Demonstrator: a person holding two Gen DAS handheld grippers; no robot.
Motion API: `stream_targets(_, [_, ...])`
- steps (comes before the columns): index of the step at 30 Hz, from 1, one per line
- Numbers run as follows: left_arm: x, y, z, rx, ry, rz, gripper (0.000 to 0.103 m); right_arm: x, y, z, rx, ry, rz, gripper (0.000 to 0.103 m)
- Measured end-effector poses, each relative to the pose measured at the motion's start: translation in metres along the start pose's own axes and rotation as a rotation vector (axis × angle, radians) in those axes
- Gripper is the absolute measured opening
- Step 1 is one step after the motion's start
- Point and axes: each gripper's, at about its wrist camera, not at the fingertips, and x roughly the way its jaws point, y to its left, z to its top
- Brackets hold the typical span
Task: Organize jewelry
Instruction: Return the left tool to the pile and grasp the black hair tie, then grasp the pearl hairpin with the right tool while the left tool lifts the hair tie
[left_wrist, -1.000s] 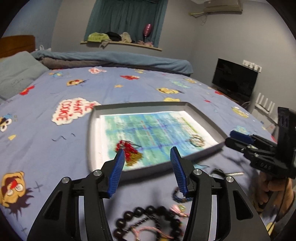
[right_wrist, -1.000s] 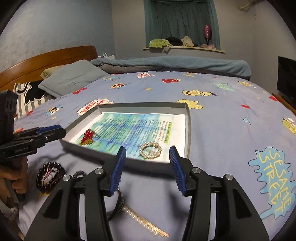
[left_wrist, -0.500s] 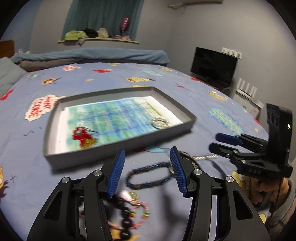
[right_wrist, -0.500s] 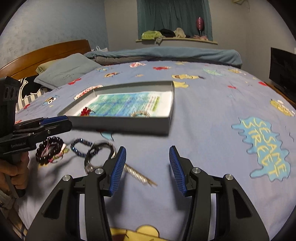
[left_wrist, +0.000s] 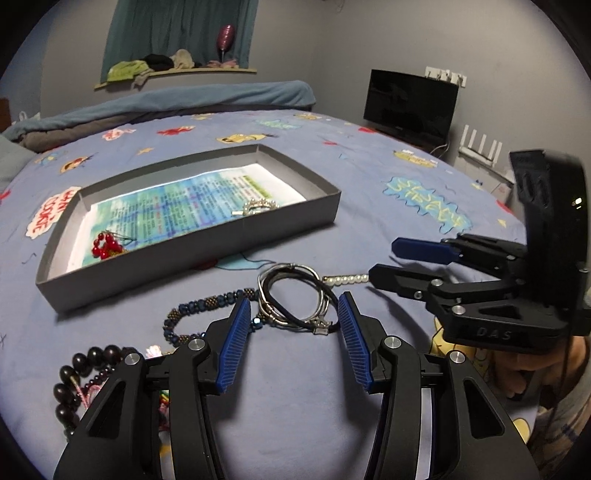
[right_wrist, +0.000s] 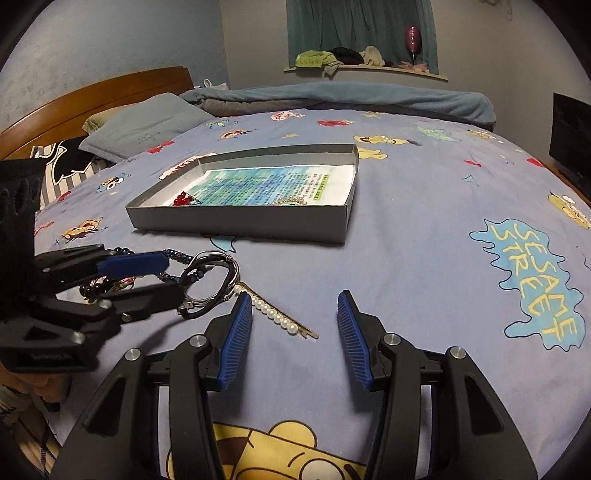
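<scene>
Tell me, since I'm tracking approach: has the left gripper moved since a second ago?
Yes. The left gripper has pulled back from the grey tray and swung right, now framing the black and silver bangles.

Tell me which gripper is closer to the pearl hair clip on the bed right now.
Right. The pearl hair clip lies just beside the left finger of the open right gripper. The open left gripper is further off, over the black and silver bangles.

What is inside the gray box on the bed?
Inside the gray box lies a printed paper, with a red bead piece and a silvery sparkly piece on it. The near wall hides part of the floor.
</scene>
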Motion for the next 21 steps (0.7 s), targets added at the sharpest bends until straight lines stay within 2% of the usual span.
stream_targets(3, [0.0054,-0.0009,-0.0028,0.005,0.022,0.032,0.048,-0.0001,0.0014,-0.0004,-0.01,0.002,-0.002,0.049])
stream_targets(8, [0.0059,-0.0046,-0.0062,0.042,0.056,0.017,0.021,0.0012,0.0001,-0.0021,-0.009,0.014,-0.003,0.049])
stream_targets(11, [0.0029,-0.0054,-0.0075,0.061,0.064,0.006,0.015,0.0034,-0.0011,-0.0024,-0.005,0.025,0.002,0.049])
stream_targets(15, [-0.0003,-0.002,-0.0089,0.047,0.069,-0.014,0.014,0.0074,0.0006,-0.0034,-0.016,0.042,0.01,0.049])
stream_targets(18, [-0.0012,-0.0004,-0.0089,0.046,0.068,-0.021,0.013,0.0091,0.0028,-0.0044,-0.028,0.049,0.019,0.038])
stream_targets(20, [-0.001,0.0012,-0.009,0.04,0.072,-0.031,0.013,0.0095,0.0049,-0.0061,-0.041,0.055,0.023,0.021])
stream_targets(21, [-0.0015,0.0017,-0.0091,0.04,0.073,-0.033,0.013,0.0096,0.0061,-0.0062,-0.046,0.056,0.024,0.018])
